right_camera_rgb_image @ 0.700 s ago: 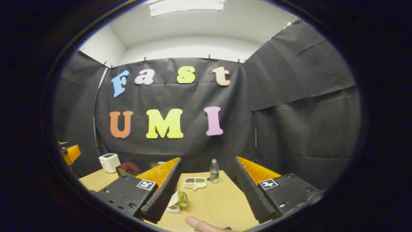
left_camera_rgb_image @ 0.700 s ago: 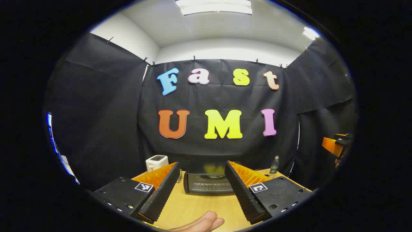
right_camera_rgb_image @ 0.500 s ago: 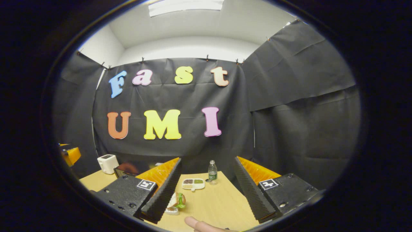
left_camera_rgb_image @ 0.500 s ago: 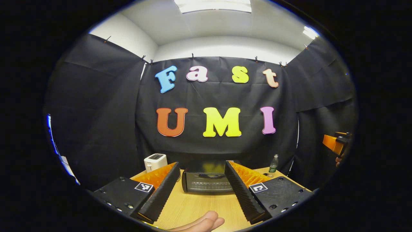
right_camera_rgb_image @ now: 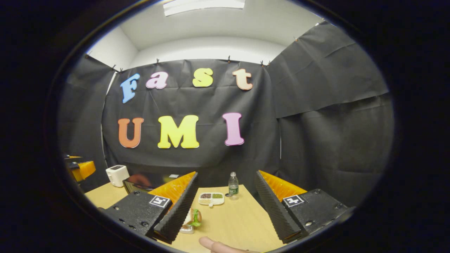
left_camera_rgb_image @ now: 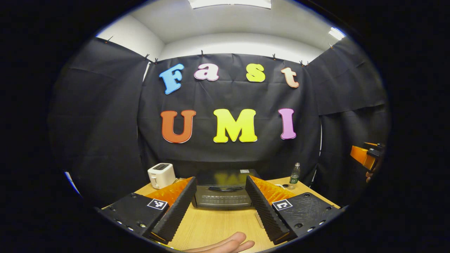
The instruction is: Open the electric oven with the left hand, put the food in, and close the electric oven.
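A light wooden table (left_camera_rgb_image: 218, 225) stands in a booth hung with black cloth under white ceiling lights. One white toaster (left_camera_rgb_image: 161, 175) sits at the table's left rear. Just beside it stands one dark oven (left_camera_rgb_image: 223, 191), door closed, handle across the top of the glass. One clear bottle (left_camera_rgb_image: 294, 174) stands to its right. The left gripper (left_camera_rgb_image: 220, 205) hovers before the oven, fingers spread, holding nothing. The right gripper (right_camera_rgb_image: 226, 207) likewise hangs spread; one sandwich (right_camera_rgb_image: 194, 218) lies near its left finger, one divided dish (right_camera_rgb_image: 211, 198) beyond.
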Available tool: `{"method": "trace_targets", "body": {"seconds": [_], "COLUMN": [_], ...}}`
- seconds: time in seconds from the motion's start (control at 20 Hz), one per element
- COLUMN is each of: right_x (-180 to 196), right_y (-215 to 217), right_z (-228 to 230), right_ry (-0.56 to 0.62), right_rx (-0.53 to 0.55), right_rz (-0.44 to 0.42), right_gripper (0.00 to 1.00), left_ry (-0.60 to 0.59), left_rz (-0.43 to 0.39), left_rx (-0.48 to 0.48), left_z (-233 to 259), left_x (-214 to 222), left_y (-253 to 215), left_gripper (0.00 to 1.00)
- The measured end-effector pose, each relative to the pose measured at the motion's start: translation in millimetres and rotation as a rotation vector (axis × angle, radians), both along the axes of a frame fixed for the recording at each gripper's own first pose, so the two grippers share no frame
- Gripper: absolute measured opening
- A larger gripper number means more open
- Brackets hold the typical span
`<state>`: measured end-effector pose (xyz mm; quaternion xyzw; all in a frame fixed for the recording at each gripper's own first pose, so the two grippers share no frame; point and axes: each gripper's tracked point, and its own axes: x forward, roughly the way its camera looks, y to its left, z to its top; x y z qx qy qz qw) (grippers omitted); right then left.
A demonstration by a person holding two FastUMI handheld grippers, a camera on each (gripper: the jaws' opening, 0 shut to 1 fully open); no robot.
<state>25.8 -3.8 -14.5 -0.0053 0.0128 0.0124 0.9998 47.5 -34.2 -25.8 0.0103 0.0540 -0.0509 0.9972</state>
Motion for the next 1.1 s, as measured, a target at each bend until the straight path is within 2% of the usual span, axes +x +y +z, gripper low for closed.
{"method": "trace_targets", "body": {"seconds": [0.3,0.4,0.75,1.1], "right_x": [-3,-5,-18,-20], "right_y": [2,-6,-35,-58], "right_z": [-2,-3,-9,-19], "right_ry": [-0.023,-0.036,-0.059,-0.042], "right_rx": [0.012,0.017,0.026,0.006], "right_rz": [0.028,0.009,-0.034,-0.074], "right_gripper": [0.99,0.99,0.99,0.99], "left_ry": [0.126,0.175,0.353,0.487], "left_rz": [-0.082,-0.098,-0.067,-0.048], "left_rx": [0.046,0.045,0.098,0.1], "left_z": [-33,-48,-135,-200], "left_x": [65,90,183,224], "left_y": [-22,-25,-26,-26], "left_gripper": [0.93,0.94,0.95,0.96]}}
